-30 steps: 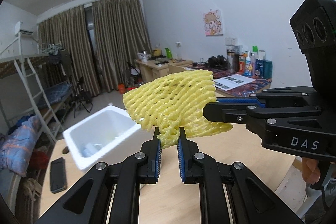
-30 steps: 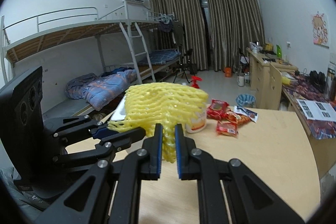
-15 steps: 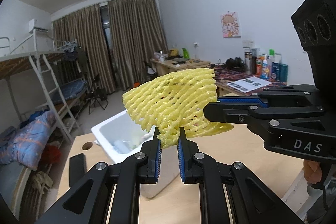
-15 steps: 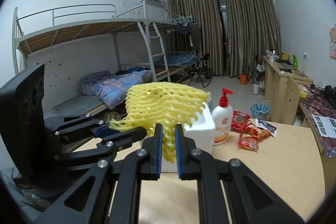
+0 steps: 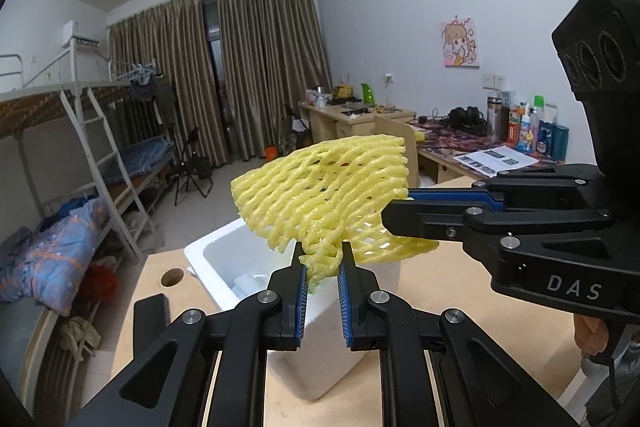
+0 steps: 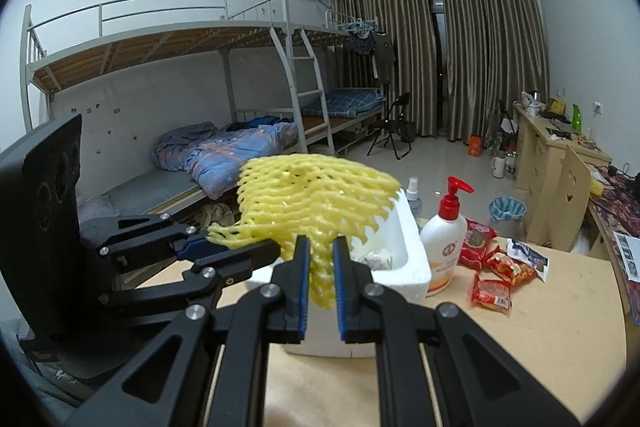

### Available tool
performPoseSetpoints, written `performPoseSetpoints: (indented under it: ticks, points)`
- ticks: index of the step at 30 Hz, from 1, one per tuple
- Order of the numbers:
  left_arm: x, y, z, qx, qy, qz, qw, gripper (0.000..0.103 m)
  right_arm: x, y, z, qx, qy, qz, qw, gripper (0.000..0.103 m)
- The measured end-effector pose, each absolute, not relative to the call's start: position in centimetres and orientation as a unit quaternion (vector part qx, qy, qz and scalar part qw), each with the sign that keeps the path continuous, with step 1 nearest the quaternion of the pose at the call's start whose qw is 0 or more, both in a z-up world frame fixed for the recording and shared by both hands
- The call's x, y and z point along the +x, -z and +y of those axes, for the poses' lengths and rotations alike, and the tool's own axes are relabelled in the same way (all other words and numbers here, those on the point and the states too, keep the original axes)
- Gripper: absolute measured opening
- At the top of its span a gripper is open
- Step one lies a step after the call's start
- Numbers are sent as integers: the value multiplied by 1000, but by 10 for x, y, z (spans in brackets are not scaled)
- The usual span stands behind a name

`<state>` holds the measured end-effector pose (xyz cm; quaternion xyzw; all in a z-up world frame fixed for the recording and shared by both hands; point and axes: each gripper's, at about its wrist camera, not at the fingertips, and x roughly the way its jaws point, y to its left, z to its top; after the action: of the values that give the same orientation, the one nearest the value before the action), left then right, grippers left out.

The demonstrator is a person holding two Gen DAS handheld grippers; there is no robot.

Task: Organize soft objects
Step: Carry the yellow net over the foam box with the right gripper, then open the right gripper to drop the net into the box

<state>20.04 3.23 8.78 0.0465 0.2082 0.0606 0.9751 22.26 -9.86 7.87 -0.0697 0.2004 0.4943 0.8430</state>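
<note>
A yellow foam fruit net is held in the air by both grippers. The left gripper is clamped narrowly on its bunched lower edge; the right gripper is pinched on another edge. The net is kept above a white foam box on the wooden table. A lotion pump bottle and red snack packets are seen beside the box.
</note>
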Motion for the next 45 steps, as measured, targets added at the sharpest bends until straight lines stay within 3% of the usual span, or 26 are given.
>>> performPoseSetpoints:
  ticks: [25, 28, 30, 33, 38, 45]
  points:
    - [264, -65, 81, 16, -61, 237, 969, 18, 265, -66, -54, -74, -487, 240, 837, 14]
    - [267, -63, 86, 12, -63, 236, 970, 31, 267, -65, -53, -72, -488, 244, 835, 15]
    - [269, -61, 88, 15, -69, 241, 968, 51, 267, -66, -53, -72, -486, 239, 838, 15]
    - [270, -60, 90, 16, -77, 238, 968, 77, 268, -67, -55, -65, -483, 238, 840, 27]
    - [269, -62, 93, 14, -83, 232, 969, 81, 270, -68, -57, -57, -483, 237, 841, 47]
    - [265, -62, 96, 13, -92, 232, 968, 85, 270, -69, -61, -50, -489, 232, 839, 58]
